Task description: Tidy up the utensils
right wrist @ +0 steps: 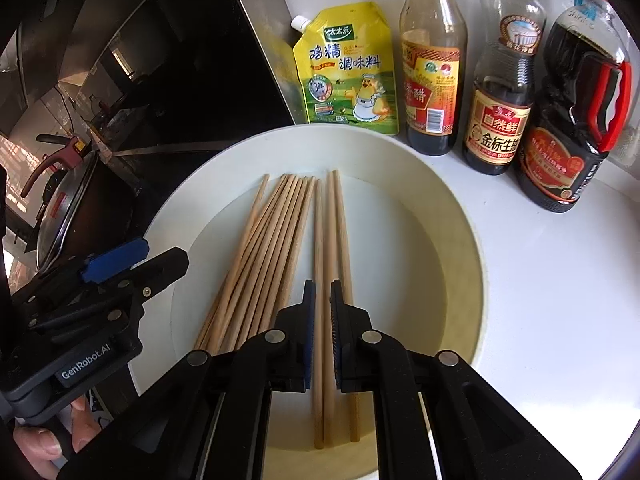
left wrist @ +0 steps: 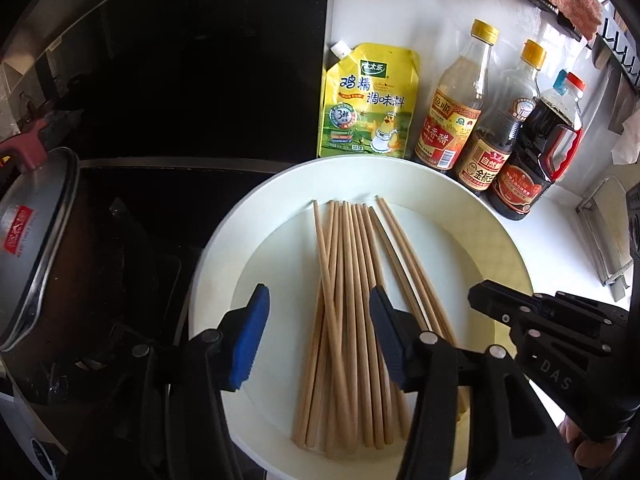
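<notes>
Several wooden chopsticks (left wrist: 348, 264) lie in a round white plate (left wrist: 240, 216) on the counter. My left gripper (left wrist: 316, 332) is open and hangs low over them; its blue pads straddle part of the bundle without touching it. In the right wrist view most chopsticks (right wrist: 276, 236) fan to the left, and three lie apart on the right side of the plate (right wrist: 180, 184). My right gripper (right wrist: 323, 316) hovers above those three, shut to a narrow slit with nothing held. Each view shows the other gripper: the right gripper (left wrist: 480, 298) and the left gripper (right wrist: 164, 252).
Behind the plate stand a yellow seasoning pouch (left wrist: 368, 104) and three sauce bottles (left wrist: 452, 120) on the white counter (right wrist: 560, 280). A lidded pot (left wrist: 36, 240) sits to the left on the dark stove. A metal rack (left wrist: 608, 232) is at the right.
</notes>
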### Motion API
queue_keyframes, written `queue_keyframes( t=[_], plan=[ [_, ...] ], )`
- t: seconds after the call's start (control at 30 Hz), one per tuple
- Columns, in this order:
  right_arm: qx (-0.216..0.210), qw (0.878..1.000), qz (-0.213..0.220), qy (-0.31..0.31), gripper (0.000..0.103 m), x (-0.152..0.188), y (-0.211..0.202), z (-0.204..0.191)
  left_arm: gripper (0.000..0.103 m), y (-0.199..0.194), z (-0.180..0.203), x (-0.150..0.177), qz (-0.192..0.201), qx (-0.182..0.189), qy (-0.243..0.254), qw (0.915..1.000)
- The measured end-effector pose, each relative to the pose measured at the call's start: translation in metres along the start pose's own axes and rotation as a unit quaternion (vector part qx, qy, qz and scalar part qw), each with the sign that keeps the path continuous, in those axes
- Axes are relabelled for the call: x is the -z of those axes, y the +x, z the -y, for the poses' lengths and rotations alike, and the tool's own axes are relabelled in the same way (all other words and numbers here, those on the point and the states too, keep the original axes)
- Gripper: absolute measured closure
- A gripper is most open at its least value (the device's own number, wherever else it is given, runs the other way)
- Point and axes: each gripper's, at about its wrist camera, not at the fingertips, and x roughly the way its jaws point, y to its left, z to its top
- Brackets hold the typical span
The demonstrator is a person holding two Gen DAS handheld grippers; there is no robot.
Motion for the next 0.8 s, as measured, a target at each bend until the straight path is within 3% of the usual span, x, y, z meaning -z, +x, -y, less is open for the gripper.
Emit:
queue_keyframes(
  t=[0.13, 0.5, 0.8],
  plan=[
    [0.001, 1.000, 0.006, 0.003, 0.083, 0.005, -0.011, 0.001, 0.042, -0.010, -0.002, 0.001, 0.006, -0.008, -0.005, 0.9999],
    [0.013, 1.000, 0.011, 0.005, 0.070, 0.020, -0.036, 0.002, 0.027, -0.037, 0.001, 0.010, 0.022, -0.028, -0.005, 0.9994],
    [0.022, 1.000, 0.021, 0.008, 0.055, 0.030, -0.053, 0.004, 0.024, -0.054, 0.008, 0.017, 0.029, -0.041, -0.001, 0.9987]
  ],
)
